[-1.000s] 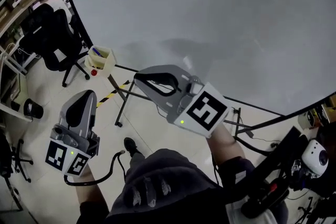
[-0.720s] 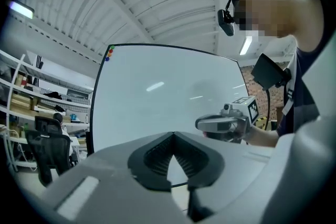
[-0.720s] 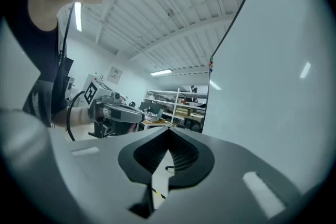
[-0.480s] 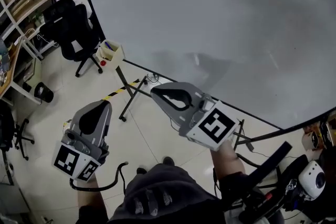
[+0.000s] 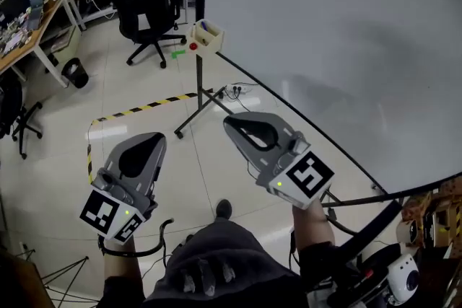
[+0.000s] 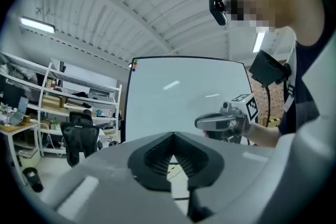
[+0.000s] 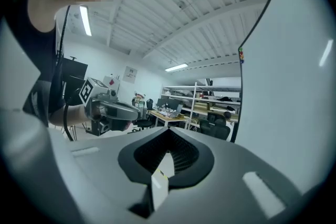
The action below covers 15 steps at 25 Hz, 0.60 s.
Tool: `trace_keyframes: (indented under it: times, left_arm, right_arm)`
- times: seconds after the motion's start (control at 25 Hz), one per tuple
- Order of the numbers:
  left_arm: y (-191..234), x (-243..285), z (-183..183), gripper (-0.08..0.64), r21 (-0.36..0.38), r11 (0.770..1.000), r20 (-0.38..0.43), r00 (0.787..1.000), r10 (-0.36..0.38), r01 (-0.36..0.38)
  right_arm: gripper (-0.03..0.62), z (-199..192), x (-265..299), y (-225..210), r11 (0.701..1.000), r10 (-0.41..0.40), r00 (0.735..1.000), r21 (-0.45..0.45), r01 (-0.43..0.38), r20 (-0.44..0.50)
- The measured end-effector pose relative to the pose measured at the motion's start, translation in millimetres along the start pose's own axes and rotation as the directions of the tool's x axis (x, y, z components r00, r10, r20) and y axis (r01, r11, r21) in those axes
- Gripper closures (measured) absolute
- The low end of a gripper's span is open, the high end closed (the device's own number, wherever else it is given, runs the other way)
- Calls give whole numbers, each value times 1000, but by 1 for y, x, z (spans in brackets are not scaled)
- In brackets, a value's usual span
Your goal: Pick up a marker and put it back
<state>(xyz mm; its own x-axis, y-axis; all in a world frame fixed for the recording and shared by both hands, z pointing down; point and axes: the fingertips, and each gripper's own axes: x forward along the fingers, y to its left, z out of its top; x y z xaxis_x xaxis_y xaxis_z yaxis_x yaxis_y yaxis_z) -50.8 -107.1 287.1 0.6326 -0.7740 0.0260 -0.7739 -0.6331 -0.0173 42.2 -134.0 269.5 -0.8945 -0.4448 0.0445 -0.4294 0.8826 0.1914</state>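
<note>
Lower left, the left gripper (image 5: 155,139) is pinched shut with nothing in it. Top centre, well apart from both, a small box (image 5: 207,37) at the whiteboard (image 5: 346,47) corner holds what looks like a marker (image 5: 204,27). The right gripper (image 5: 229,122), also closed and empty, looks the nearer.

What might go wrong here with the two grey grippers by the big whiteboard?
1. The right gripper looks close to the large whiteboard and might bump it.
2. The board's black metal legs and the floor cables lie ahead of the feet, so a trip seems possible.
3. The small cream marker box is far off, and both the right and the left gripper have shut jaws.
</note>
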Motion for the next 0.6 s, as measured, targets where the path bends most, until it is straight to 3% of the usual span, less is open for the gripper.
trace_keyframes:
  times: [0.28,0.6]
  left_arm:
    - [-9,-89,-19,554,-62,998,19,1000,16,-14]
    - [-30,-125,20,554,-32,999,179,983,28,-23]
  right_arm:
    - [591,8,15,88,999,-32,999,9,32,-17]
    - [591,36,-12,141,997,-74,997,-16,75,27]
